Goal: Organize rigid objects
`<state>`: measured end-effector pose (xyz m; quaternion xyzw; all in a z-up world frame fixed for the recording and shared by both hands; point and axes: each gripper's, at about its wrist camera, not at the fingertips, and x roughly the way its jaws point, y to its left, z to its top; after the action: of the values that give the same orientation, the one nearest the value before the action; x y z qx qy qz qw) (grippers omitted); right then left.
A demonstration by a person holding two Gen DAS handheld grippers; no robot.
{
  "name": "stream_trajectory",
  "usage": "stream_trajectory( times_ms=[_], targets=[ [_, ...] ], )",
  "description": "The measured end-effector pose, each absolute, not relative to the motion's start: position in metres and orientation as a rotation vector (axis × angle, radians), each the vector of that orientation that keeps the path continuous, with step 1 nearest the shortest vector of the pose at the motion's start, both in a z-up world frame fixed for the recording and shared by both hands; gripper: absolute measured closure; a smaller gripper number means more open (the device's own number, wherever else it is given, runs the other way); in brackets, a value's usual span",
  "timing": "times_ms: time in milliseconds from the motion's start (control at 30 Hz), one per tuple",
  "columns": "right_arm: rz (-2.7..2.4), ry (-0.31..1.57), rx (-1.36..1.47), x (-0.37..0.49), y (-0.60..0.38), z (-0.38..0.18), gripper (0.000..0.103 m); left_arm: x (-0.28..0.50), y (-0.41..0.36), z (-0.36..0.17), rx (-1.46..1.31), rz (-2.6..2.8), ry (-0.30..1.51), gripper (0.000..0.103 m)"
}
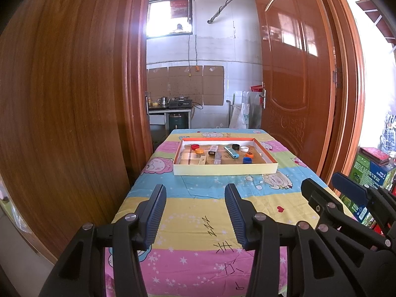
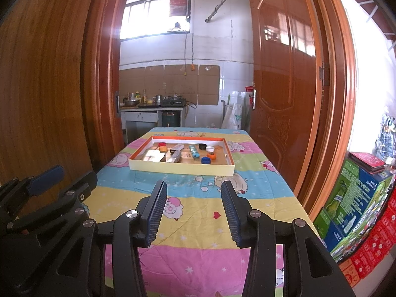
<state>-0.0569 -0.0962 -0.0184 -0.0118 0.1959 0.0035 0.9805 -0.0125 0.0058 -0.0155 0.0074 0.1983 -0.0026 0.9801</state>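
I'm holding my left gripper (image 1: 195, 193) and right gripper (image 2: 191, 189) side by side over the near end of the cartoon tablecloth (image 1: 198, 222), both released, nothing between the pads. Bottle caps (image 1: 199, 151) are sitting in the shallow cardboard tray (image 1: 222, 169) at the far end.

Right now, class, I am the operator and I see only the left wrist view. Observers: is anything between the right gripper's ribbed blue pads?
Observer: No. The right gripper is open and empty over the cartoon-print tablecloth, short of the shallow cream cardboard tray.
Operator: What does the brown wooden door frame hide from me on the kitchen counter?
Observer: A round metal bowl and several bottles, to the left of the metal kettle.
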Motion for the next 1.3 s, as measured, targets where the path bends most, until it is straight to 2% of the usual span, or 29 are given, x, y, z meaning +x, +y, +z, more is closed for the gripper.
stream_trajectory(
  times_ms=[1300],
  targets=[
    [0.01,0.395,-0.023,-0.0565,-0.0933,-0.0186,0.056,-0.0148,0.0058,-0.0181,0.014,-0.005,0.401,0.054]
  ],
)
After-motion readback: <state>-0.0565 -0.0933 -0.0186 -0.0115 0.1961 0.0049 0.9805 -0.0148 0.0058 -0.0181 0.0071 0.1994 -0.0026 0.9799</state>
